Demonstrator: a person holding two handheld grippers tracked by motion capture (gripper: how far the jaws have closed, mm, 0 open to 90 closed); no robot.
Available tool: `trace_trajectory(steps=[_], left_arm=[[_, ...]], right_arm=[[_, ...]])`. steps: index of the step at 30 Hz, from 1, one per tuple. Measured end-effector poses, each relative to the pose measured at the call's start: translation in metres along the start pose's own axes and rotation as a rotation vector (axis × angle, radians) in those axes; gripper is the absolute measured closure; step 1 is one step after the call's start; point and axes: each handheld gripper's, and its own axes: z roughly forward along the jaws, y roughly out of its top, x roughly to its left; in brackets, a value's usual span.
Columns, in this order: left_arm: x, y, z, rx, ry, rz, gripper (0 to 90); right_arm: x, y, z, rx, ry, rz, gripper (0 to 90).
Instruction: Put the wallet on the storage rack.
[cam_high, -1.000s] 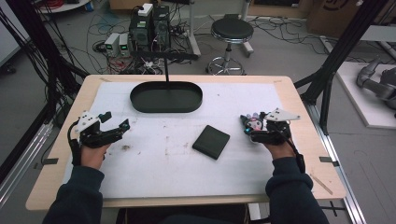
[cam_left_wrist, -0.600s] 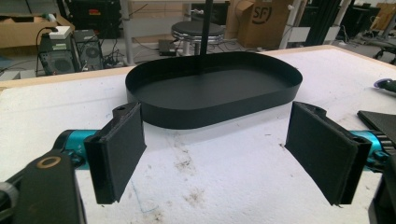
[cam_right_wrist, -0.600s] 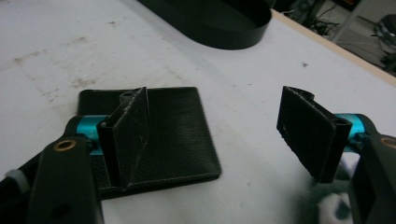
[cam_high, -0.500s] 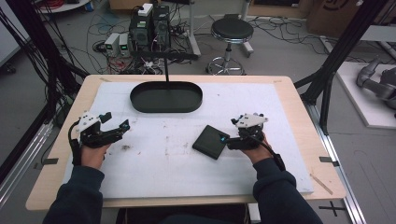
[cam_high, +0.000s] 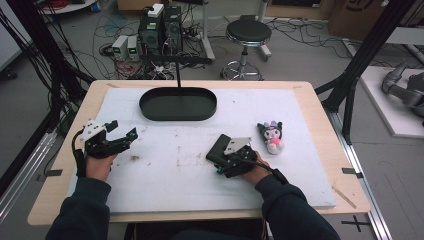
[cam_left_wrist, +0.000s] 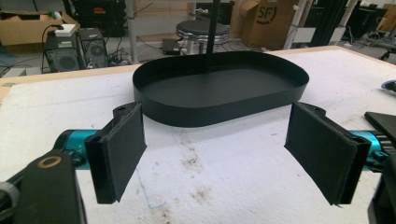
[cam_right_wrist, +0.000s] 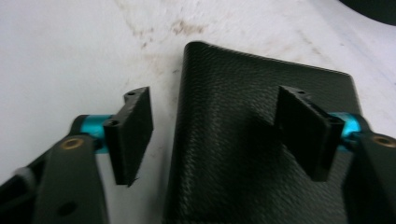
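A black textured wallet (cam_high: 218, 145) lies flat on the white mat near the table's middle. My right gripper (cam_high: 223, 159) hovers low over its near edge, open. In the right gripper view (cam_right_wrist: 215, 105) one jaw hangs over bare mat and the other over the wallet (cam_right_wrist: 233, 158); neither pad touches it. Its jaws have just been closing a little. A small black, white and pink plush toy (cam_high: 270, 136) lies to the right of that hand. My left gripper (cam_high: 122, 130) rests open at the table's left, with nothing between its jaws (cam_left_wrist: 215, 135).
A black oval tray (cam_high: 177, 117) sits empty at the back centre, its wall (cam_left_wrist: 219, 105) straight ahead of the left gripper. A thin black pole rises behind it. The white mat (cam_high: 165, 170) is stained near the middle.
My right hand has moved left and down from beside the plush toy to the wallet, leaving the toy lying on the mat. The left hand has stayed put.
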Motion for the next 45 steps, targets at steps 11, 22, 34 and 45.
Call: trace_trajectory(steps=[11,22,34,45], left_arm=[[0.001,0.000,-0.001,0.001,0.002,-0.004,20.1],[0.005,-0.001,-0.003,-0.004,0.017,-0.018,20.2],[0.009,-0.001,-0.005,-0.011,0.020,-0.028,20.3],[0.008,0.000,-0.005,-0.010,0.019,-0.026,20.4]], right_arm=[[0.004,0.005,-0.002,0.031,-0.089,-0.082,66.1],[-0.016,0.016,-0.032,-0.105,-0.090,0.041,83.3],[-0.044,0.024,-0.062,-0.289,-0.015,0.292,84.1],[-0.064,0.017,-0.066,-0.284,-0.189,0.387,83.6]])
